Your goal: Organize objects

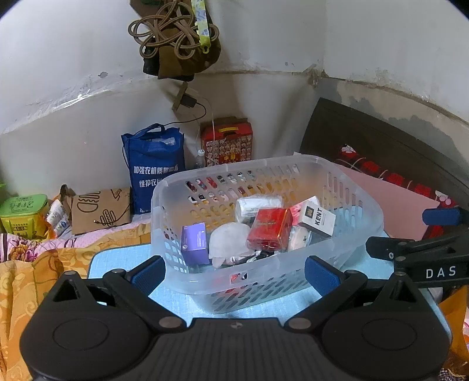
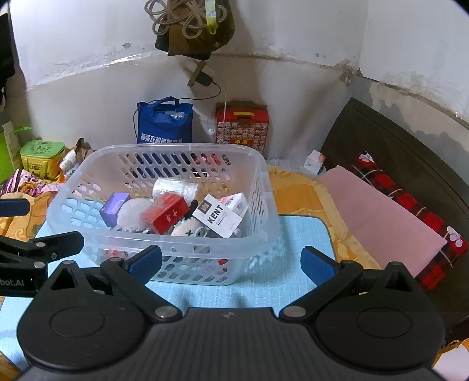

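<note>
Basket [image 1: 363, 211] of clear slotted plastic sits on a pale blue mat [image 1: 181, 302], which lies on a yellow patterned bedspread [image 1: 35, 281]. Inside it the things are heaped together: a purple box [image 1: 194, 240] at the left, a white cloth lump [image 1: 228, 241] beside it, a red box [image 1: 269, 228] leaning across the middle, a white KENT pack [image 1: 318, 219] tilted at the right, and a clear-wrapped roll [image 1: 258, 205] behind them. Something small and plush lies under the red box — I cannot make out what it is.

Both grippers hang in front of the basket, near its front wall and touching nothing. The left gripper [image 1: 234, 274] has its blue-padded fingers spread wide with nothing between them. The right gripper [image 2: 231, 265] is likewise spread wide and empty — its side shows at the right edge of the left wrist view.

Behind the basket, against the white wall, stand a blue bag [image 1: 155, 167] and a red patterned carton [image 1: 227, 143], with a brown paper bag [image 1: 101, 211] and a green tin [image 1: 23, 214] further left. A folded pink cloth [image 2: 381, 222] lies on the bed to the right, beside a red checked pillow [image 2: 410, 205] and a dark headboard [image 2: 410, 155]. A tangle of cord [image 1: 173, 26] hangs on the wall above.
</note>
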`<action>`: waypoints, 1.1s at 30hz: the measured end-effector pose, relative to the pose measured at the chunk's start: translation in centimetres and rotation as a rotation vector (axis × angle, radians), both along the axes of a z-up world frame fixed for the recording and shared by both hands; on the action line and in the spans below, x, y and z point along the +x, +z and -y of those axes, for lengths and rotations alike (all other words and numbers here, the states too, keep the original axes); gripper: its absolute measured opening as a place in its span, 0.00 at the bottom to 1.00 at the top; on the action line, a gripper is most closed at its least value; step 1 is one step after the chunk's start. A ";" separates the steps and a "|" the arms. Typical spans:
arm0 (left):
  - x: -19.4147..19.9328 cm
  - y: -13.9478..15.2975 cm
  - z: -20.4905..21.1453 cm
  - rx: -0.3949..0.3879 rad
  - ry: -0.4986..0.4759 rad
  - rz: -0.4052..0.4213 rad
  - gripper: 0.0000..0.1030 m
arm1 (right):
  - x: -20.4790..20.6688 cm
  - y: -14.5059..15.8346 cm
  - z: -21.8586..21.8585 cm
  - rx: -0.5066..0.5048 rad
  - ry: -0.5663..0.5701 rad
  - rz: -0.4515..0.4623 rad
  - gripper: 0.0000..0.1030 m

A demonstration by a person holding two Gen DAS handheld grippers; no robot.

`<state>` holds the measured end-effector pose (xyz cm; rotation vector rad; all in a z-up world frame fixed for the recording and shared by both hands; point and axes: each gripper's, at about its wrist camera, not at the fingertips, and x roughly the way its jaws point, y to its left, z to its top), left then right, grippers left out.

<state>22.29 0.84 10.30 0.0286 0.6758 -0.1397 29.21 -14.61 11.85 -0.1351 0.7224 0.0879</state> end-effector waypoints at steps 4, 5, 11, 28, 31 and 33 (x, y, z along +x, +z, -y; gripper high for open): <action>-0.1 0.1 0.1 0.008 0.003 0.009 0.99 | 0.1 0.0 -0.2 -0.007 0.002 0.001 1.00; -0.1 0.1 0.1 0.010 0.002 0.011 0.99 | 0.1 0.0 -0.2 -0.011 0.000 0.001 1.00; -0.4 0.2 0.1 0.021 -0.001 0.025 0.99 | 0.0 0.1 -0.1 -0.001 -0.005 0.012 1.00; -0.4 0.2 -0.1 0.018 -0.003 0.023 0.99 | -0.2 -0.3 -1.0 -0.032 0.006 0.022 1.00; -0.4 0.2 -0.1 0.020 -0.004 0.023 0.99 | -0.2 -0.3 -1.1 -0.034 0.009 0.022 1.00; -0.3 0.2 -0.1 0.017 -0.004 0.023 0.99 | -0.2 -0.3 -1.1 -0.034 0.008 0.023 1.00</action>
